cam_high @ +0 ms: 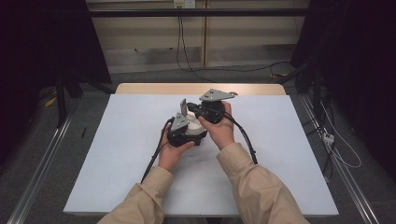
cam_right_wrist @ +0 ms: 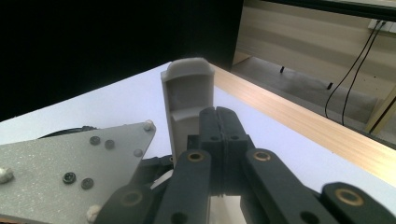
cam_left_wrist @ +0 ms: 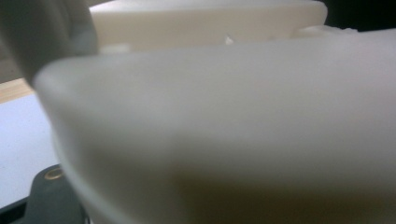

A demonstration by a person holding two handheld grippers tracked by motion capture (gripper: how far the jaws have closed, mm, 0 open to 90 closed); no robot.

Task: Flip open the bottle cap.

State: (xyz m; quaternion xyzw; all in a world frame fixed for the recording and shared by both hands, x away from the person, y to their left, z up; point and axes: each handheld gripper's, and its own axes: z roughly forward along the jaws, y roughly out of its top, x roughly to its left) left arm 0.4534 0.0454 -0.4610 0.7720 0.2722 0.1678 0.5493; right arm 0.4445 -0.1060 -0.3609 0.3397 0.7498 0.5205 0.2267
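Both hands hold their grippers close together at the middle of the table. A white plastic object (cam_high: 193, 124) sits at the front of my left gripper (cam_high: 187, 129), which is shut on it. In the left gripper view the white object (cam_left_wrist: 233, 130) is very close and blurred, hiding the jaws except for one black link (cam_left_wrist: 51, 196). A grey upright flap (cam_high: 183, 107) rises from it. My right gripper (cam_high: 200, 112) points at that spot from the right. Its jaws (cam_right_wrist: 219, 116) are pressed together, with the grey flap (cam_right_wrist: 187, 98) just behind them to the left.
A white sheet (cam_high: 116, 154) covers the table, with a wooden strip (cam_high: 196, 88) along its far edge. The left gripper's grey plate (cam_right_wrist: 70, 172) lies close beside the right jaws. Cables (cam_high: 247, 140) trail back toward the person. Dark stands and floor cables surround the table.
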